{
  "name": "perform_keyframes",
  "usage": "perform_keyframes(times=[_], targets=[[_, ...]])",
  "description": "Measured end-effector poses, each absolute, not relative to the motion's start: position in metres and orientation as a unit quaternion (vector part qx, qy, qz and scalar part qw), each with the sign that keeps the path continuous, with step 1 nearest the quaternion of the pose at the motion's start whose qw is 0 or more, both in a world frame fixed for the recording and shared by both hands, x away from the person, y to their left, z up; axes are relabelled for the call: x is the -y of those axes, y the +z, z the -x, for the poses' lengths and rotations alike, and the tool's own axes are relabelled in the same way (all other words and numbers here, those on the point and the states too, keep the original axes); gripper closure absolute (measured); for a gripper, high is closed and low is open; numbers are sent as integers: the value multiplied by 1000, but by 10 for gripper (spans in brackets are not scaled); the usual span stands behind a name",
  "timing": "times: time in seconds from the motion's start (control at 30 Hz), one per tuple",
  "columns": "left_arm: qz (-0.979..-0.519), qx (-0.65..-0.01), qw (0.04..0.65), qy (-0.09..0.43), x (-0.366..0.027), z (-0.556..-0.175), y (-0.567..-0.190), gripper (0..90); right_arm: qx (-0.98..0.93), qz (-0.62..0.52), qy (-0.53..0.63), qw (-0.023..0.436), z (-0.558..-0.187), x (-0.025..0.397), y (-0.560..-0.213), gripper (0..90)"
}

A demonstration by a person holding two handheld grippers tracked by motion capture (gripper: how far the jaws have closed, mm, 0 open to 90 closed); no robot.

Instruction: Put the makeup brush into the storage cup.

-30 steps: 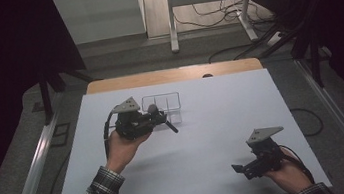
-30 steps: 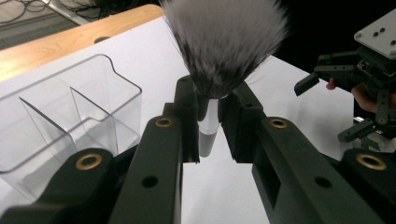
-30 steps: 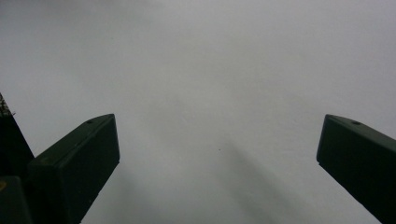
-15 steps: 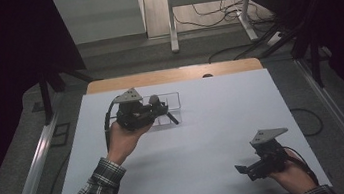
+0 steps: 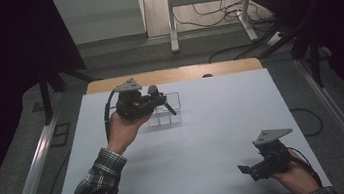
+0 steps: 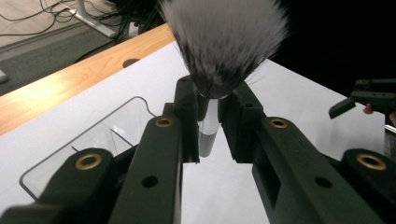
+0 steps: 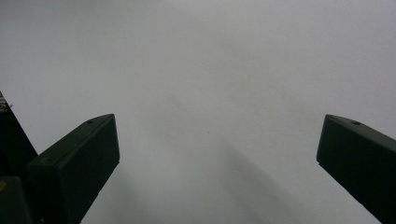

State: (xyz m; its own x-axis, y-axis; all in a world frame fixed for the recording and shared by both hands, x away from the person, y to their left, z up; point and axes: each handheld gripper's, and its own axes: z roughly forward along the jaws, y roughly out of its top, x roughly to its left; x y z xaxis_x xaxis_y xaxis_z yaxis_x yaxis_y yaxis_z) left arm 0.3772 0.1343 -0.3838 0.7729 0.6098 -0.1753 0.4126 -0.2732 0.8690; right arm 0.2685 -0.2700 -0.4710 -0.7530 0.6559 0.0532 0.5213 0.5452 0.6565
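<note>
My left gripper (image 5: 159,101) hovers over the far left of the white table (image 5: 223,120), shut on a makeup brush (image 5: 153,90). In the left gripper view the jaws (image 6: 208,112) pinch the brush's clear stem, and its fluffy dark, white-tipped head (image 6: 224,42) fans out above them. A clear divided organizer tray (image 5: 168,115) lies just under and beyond this gripper, and its corner (image 6: 93,144) sits left of the jaws. My right gripper (image 5: 246,170) is held low at the near right corner, open and holding nothing. Its jaws (image 7: 217,140) stand wide apart over bare table.
A wooden strip (image 5: 177,74) borders the table's far edge, with a small hole (image 6: 130,61) in it. Metal rails run along both sides of the table. Behind it are a stand's legs (image 5: 209,9) and cables on the floor.
My left gripper has carried the brush a little farther from the person, over the organizer tray. The right gripper has drifted slightly toward the near edge.
</note>
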Motion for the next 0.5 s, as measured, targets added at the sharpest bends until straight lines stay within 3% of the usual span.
perform_keyframes(times=[0.5], targets=[[-787, -332, 508, 111, -130, -391, -382, 766, -867, -341, 349, 102, -265, 275, -469, 0]])
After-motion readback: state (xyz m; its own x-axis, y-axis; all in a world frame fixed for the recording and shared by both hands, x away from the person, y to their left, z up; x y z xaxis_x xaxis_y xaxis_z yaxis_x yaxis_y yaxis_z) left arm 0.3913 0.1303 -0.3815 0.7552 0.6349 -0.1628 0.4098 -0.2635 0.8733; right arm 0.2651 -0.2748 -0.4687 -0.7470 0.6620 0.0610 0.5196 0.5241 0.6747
